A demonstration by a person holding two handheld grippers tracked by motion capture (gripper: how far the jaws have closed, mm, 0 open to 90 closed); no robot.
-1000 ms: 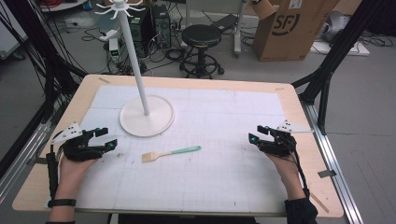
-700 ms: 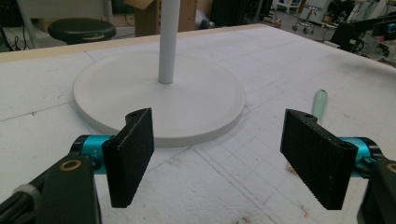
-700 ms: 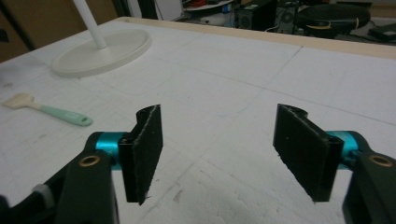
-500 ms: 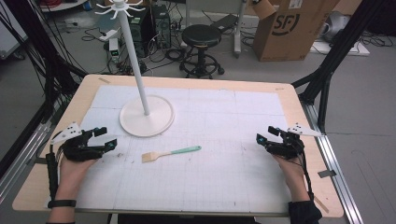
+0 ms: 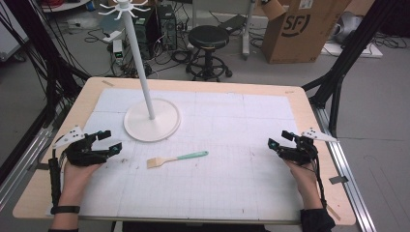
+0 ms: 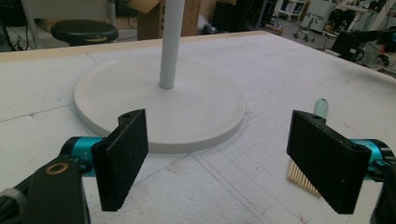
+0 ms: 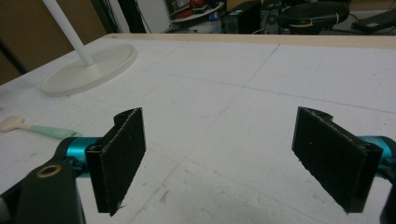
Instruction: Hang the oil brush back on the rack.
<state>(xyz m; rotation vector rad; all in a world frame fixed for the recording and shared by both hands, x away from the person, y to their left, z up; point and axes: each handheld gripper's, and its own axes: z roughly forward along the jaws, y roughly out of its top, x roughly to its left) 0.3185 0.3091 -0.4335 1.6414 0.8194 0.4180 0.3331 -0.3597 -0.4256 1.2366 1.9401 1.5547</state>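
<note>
**Two open grippers waiting either side of a brush on the mat**

A small brush (image 5: 177, 158) with a mint-green handle and pale bristles is lying flat on the white gridded mat (image 5: 227, 193) that is covering the wooden table (image 5: 309, 104). Taking the brush as the landmark, everything else is sitting around it. Just beyond its bristle end, the round base of a white stand (image 5: 152, 120) is resting on the mat, with its pole rising toward the far side and ending in a ring of hooks at the top.

To the left of the brush, near its bristle end but apart from it, the left gripper (image 5: 109, 141) is hovering low over the mat in the person's left hand (image 5: 80, 169). Its jaws are standing wide apart and gripping nothing; in the left gripper view the stand's base is lying between them and the bristles are peeking out behind the right-hand jaw.

Well to the right of the brush, past its handle tip, the right gripper (image 5: 280, 138) is being held by the right hand (image 5: 303, 175) near the table's right edge. Its jaws are also spread wide and empty, pointing back across the mat; in the right gripper view the brush is showing at the far left, beyond the left-hand jaw, with the stand behind it.

Beyond the table, a black stool (image 5: 208, 38) and a cardboard box (image 5: 300, 29) are standing on the floor.
</note>
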